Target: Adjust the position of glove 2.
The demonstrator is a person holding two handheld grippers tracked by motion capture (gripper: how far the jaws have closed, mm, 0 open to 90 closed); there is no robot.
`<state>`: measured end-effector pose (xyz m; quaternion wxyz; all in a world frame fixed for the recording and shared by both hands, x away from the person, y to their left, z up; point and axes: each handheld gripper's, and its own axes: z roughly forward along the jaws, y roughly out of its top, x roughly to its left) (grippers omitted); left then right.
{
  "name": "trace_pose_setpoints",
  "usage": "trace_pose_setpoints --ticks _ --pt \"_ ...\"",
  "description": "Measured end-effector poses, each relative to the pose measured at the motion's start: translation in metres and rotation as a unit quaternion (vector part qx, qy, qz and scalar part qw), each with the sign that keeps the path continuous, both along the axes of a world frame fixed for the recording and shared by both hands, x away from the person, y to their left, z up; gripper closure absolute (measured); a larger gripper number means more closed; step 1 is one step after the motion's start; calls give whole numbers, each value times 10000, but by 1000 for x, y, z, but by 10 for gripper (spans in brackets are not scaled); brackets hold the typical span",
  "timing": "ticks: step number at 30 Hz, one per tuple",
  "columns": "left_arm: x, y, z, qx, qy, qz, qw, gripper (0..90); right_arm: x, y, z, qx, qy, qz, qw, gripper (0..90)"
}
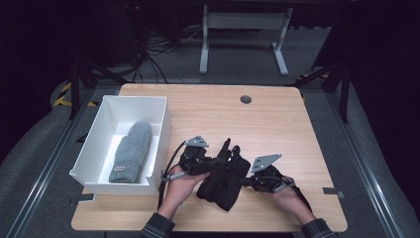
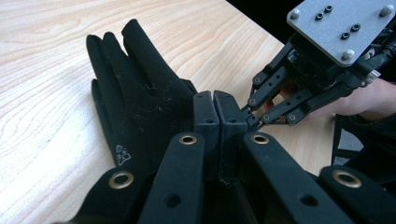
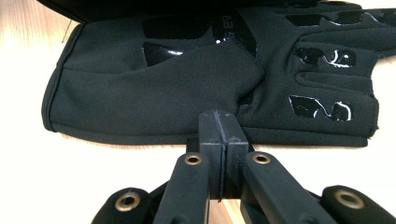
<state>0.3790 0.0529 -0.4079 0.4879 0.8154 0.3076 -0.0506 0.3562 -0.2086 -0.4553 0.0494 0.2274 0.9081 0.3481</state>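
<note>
Black gloves lie at table centre-front, between both tools. Left gripper pinches the glove at its 9 o'clock edge; right gripper clamps the thumb flap at 3. Likely straightening step. Next: lift toward white bin, 10 o'clock, beside grey mitten.

High view: fixed above the person's side, looks fwd and down over the whole table. Left and right gripper views ride low along their own jaws, very close to the tabletop. All three share the black glove.
</note>
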Motion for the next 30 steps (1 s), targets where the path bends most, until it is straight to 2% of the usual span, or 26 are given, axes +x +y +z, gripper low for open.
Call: trace_pose_setpoints --ticks 16,26,30 --pt "-4 -11 -8 266 -1 -60 9996 894 1 18 -1 13 -36 40 10000 900" --pt "-7 -21 -17 481 28 -212 9986 894 2 26 -2 24 -76 50 10000 900" --pt "-8 -25 -19 505 26 -254 9984 895 2 29 -3 45 -95 48 9999 900"
